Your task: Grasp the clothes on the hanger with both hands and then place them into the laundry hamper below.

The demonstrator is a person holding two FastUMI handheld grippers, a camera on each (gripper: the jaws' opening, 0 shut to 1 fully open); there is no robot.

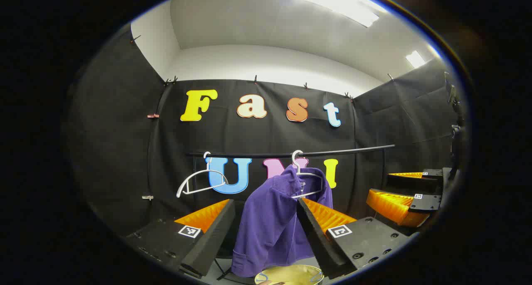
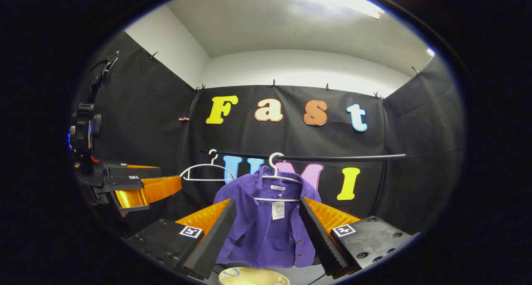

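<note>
A purple jacket point(image 1: 266, 231) hangs on a white hanger point(image 1: 309, 181) from a black rail point(image 1: 341, 151). In the left gripper view it is seen from its side, framed between the fingers of my open left gripper point(image 1: 266, 202), which stands short of it. The right gripper view faces the jacket point(image 2: 262, 235) front on, with a tag at its collar, hanging on its hanger point(image 2: 277, 178). My right gripper point(image 2: 268, 202) is open too, with the cloth beyond its fingertips. The round pale hamper point(image 1: 291, 274) point(image 2: 253, 277) sits below the jacket.
An empty white hanger point(image 1: 199, 184) point(image 2: 206, 173) hangs further left on the rail point(image 2: 345, 157). The right gripper point(image 1: 399, 204) appears at the right of the left gripper view. The left gripper point(image 2: 143, 189) appears at the left of the right gripper view. Black cloth walls close in the booth.
</note>
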